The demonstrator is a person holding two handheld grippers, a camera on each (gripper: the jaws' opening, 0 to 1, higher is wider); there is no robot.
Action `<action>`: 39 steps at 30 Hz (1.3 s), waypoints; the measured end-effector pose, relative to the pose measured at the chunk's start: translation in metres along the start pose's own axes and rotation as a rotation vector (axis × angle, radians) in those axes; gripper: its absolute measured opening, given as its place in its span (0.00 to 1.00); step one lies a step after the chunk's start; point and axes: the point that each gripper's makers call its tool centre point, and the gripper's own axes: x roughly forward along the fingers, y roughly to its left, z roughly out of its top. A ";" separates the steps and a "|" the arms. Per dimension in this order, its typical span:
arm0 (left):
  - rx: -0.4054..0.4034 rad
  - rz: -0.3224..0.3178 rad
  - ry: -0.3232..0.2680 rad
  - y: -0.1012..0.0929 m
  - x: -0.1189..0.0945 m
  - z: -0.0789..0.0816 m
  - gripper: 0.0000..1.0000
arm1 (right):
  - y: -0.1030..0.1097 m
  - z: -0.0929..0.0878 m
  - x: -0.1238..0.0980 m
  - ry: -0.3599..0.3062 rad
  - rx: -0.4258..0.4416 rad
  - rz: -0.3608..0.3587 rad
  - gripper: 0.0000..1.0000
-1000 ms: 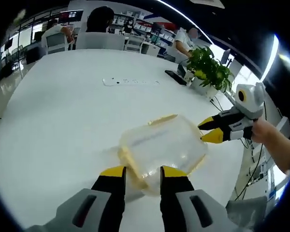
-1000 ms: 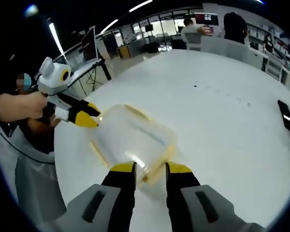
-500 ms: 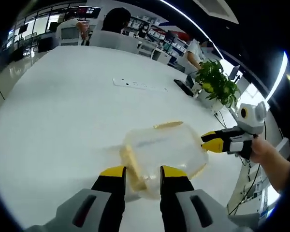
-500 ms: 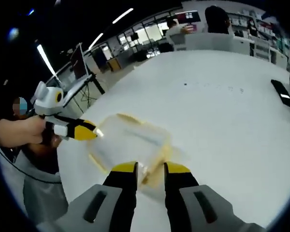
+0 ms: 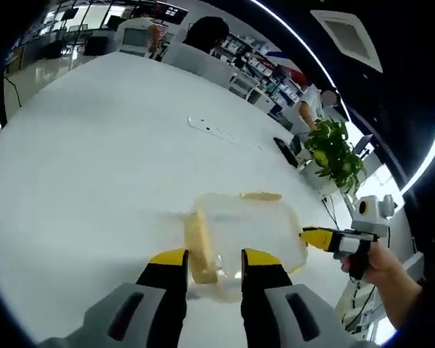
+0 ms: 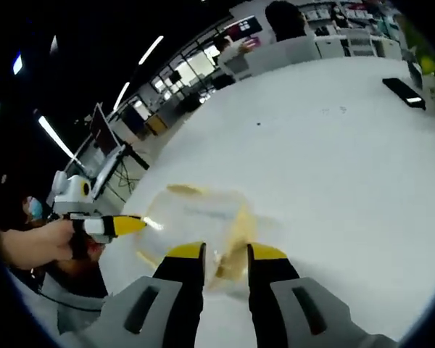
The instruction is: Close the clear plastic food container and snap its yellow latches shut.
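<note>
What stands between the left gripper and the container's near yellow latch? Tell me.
Nothing visible does. The left gripper is right at the clear container, with the near yellow latch between its tips on the bare white table.

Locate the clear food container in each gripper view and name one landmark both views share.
Left gripper view: clear food container, low centre, just above that view's own jaws.
Right gripper view: the container, left of centre, above the jaws.
Shared landmark: the black phone on the white table.
</note>
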 end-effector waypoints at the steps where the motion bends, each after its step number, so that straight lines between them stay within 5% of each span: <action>1: 0.013 0.000 -0.001 -0.001 0.000 0.001 0.21 | 0.000 0.000 0.000 -0.002 0.002 0.000 0.20; 20: 0.122 0.012 -0.010 -0.006 -0.001 0.005 0.21 | 0.001 0.003 0.001 -0.025 0.016 0.002 0.19; 39: 0.060 -0.007 0.045 -0.003 0.008 0.003 0.14 | 0.006 -0.005 0.000 0.001 0.088 0.001 0.14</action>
